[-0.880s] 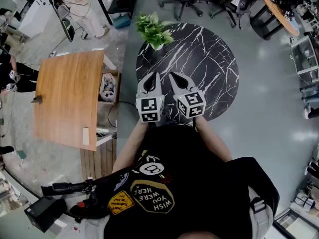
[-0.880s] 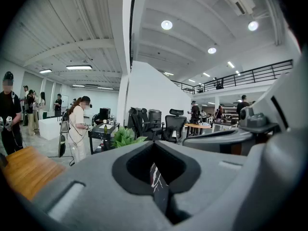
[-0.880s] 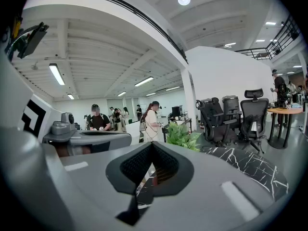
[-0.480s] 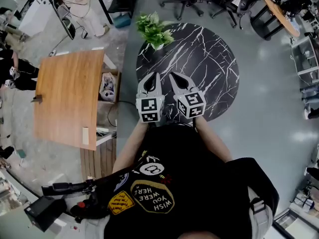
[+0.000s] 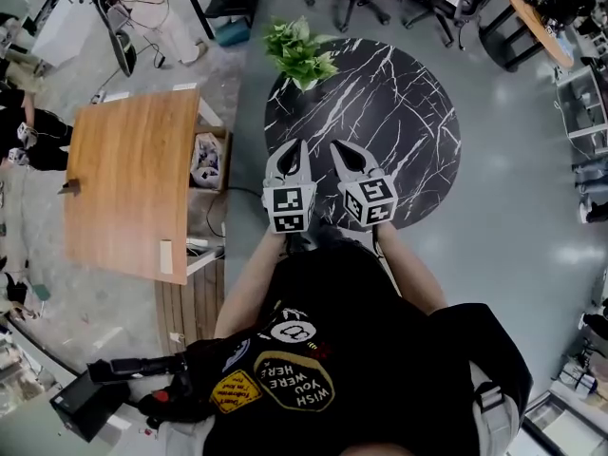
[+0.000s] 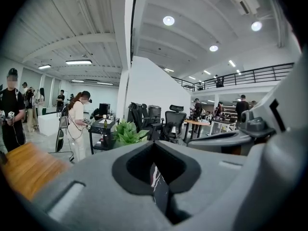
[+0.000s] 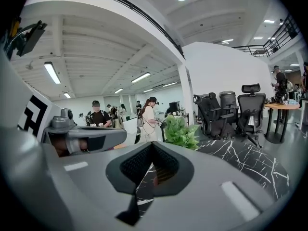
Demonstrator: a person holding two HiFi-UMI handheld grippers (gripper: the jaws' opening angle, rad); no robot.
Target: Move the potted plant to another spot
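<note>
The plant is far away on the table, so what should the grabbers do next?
Probably reach forward across the table toward the plant, opening the jaws: the left gripper and right gripper are shut, empty, and well short of it.

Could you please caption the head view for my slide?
Left gripper and right gripper, both shut and empty, hover over a black marble table; potted plant sits at its far edge.
</note>
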